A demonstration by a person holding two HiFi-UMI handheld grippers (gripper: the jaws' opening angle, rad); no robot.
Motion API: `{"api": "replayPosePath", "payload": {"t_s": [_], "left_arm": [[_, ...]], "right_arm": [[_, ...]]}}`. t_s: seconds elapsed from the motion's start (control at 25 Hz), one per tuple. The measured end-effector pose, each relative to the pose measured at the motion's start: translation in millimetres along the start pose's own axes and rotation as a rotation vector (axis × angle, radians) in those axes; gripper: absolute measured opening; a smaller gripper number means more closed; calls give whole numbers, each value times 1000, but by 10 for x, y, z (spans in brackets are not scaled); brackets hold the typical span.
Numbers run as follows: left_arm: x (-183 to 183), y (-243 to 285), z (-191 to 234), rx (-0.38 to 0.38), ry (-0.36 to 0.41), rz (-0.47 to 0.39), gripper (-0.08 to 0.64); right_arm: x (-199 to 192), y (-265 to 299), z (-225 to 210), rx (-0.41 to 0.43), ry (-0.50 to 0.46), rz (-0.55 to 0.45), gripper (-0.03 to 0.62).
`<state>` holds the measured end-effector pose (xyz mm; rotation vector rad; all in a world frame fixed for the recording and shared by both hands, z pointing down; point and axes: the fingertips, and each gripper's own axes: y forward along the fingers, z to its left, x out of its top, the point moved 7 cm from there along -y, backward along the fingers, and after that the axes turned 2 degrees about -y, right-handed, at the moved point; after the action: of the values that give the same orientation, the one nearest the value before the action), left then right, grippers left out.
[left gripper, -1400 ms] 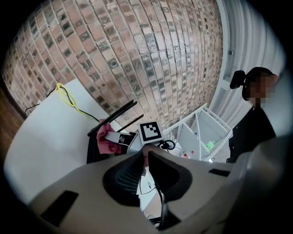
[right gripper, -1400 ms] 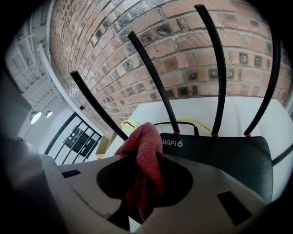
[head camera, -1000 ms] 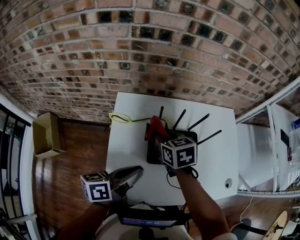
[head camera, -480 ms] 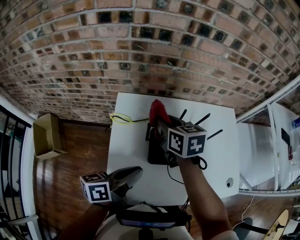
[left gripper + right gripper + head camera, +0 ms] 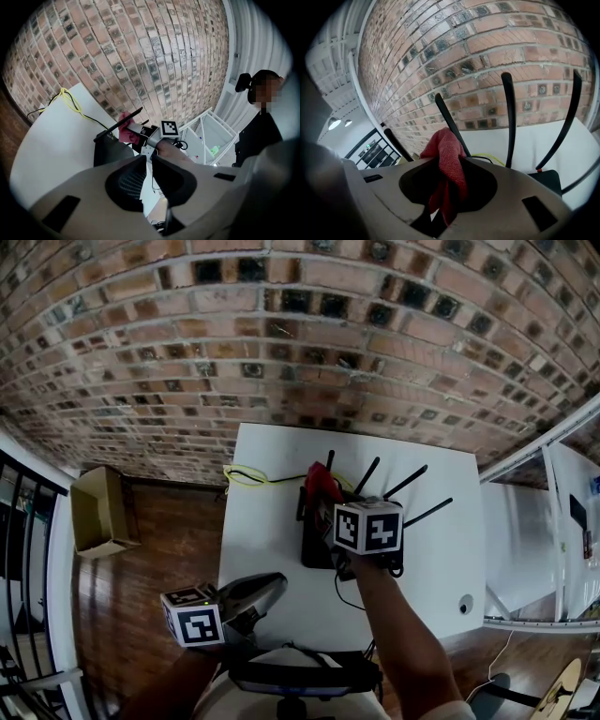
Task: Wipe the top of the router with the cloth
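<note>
A black router (image 5: 315, 542) with several upright antennas (image 5: 367, 475) lies on the white table (image 5: 265, 521). My right gripper (image 5: 324, 495) is over the router's far part, shut on a red cloth (image 5: 319, 482) that bunches out past its fingertips. In the right gripper view the red cloth (image 5: 449, 164) hangs between the jaws, with antennas (image 5: 508, 117) close ahead and a router corner (image 5: 548, 178) below. My left gripper (image 5: 265, 585) stays at the table's near left edge, shut and empty. Its own view shows the router (image 5: 110, 150) and the cloth (image 5: 124, 132).
A yellow cable (image 5: 246, 476) lies at the table's far left. A black cord (image 5: 349, 601) trails from the router toward me. A small round thing (image 5: 466, 605) sits near right. A cardboard box (image 5: 95, 512) stands on the wood floor, left. Brick wall (image 5: 300, 352) behind. A person (image 5: 260, 124) stands at the right.
The right gripper carried the cloth toward the wall over the router, then drew back a little toward me. The left gripper has stayed put.
</note>
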<state>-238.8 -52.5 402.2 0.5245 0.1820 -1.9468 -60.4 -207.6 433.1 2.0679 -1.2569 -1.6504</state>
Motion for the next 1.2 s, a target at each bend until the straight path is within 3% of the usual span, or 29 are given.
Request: {"api": "replayPosePath", "payload": {"t_s": [0.36, 0.6, 0.92, 1.2], "left_arm": [[39, -47, 28, 21, -11, -5, 43], [40, -66, 39, 25, -7, -4, 43], [57, -31, 14, 0, -4, 2, 43], [44, 59, -44, -21, 11, 26, 43]], "right_arm": [[-399, 287, -267, -60, 71, 141, 107], [-442, 327, -286, -63, 75, 159, 107], [-208, -266, -54, -17, -30, -11, 107], [128, -640, -4, -77, -123, -153, 107]]}}
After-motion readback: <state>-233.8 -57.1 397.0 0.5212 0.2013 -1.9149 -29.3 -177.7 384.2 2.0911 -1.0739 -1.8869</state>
